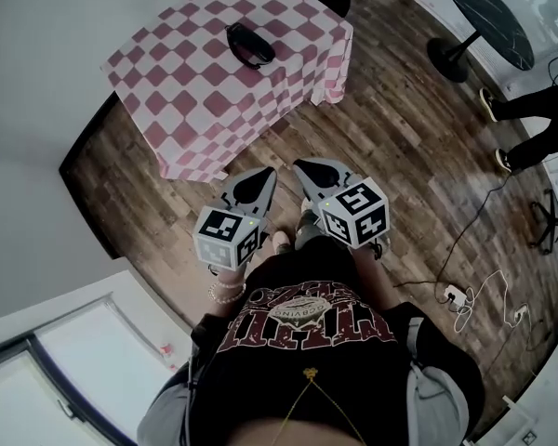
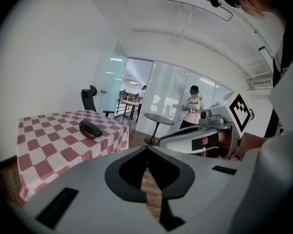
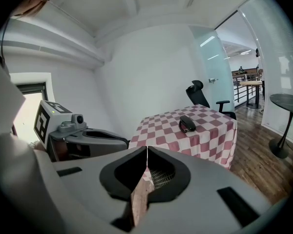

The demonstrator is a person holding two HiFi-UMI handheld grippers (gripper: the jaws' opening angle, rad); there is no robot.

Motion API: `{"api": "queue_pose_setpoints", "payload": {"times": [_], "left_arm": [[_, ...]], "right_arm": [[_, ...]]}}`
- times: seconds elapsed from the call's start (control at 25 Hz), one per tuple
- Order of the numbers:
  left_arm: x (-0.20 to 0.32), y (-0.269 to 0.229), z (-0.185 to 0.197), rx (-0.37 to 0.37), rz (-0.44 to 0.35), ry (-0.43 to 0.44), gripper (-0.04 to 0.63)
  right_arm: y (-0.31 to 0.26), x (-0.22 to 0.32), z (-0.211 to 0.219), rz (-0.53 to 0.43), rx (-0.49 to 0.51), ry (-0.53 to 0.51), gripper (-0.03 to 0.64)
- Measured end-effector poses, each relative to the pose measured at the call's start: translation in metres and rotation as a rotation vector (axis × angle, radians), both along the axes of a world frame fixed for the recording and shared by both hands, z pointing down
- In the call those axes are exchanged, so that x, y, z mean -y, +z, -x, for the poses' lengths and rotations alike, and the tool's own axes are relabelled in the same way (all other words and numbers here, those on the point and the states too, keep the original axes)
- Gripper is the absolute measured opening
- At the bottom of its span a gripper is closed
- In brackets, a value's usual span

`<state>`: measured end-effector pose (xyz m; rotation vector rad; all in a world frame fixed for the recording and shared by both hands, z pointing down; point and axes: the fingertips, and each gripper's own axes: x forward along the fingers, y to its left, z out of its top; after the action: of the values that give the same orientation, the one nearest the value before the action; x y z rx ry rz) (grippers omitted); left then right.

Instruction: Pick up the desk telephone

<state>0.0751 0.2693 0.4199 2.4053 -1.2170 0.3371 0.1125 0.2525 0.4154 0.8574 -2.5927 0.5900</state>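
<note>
While the black telephone (image 1: 249, 45) lies alone near the middle of a table (image 1: 181, 110) draped in a pink-and-white checked cloth, both grippers are well short of it, over the wooden floor (image 1: 391, 147) on the table's near side. The left gripper (image 1: 263, 173) and the right gripper (image 1: 302, 165) sit side by side, pointing toward the table. Each has its jaws closed tip to tip with nothing between them. The cloth hangs down the table's sides, and a white wall (image 1: 37, 72) runs along its left. A black office chair (image 3: 198, 94) stands at the far side of the table. Farther right is a small round dark table (image 1: 488, 7) on a single pedestal, in front of glass partitions. Another person's legs (image 1: 530, 128) show at the right edge, and white cables with a power strip (image 1: 456, 295) trail over the floor at near right.
</note>
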Motion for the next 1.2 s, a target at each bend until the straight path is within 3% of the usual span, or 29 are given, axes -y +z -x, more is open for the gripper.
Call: {"api": "queue_pose_setpoints", "payload": {"times": [0.48, 1.2], "left_arm": [[0.068, -0.006, -0.028, 0.011, 0.003, -0.026, 0.009], [0.102, -0.002, -0.042, 0.015, 0.02, -0.112, 0.009]], "right_arm": [[-0.009, 0.067, -0.021, -0.015, 0.014, -0.055, 0.021], [-0.004, 0.104, -0.043, -0.014, 0.026, -0.138, 0.02]]}}
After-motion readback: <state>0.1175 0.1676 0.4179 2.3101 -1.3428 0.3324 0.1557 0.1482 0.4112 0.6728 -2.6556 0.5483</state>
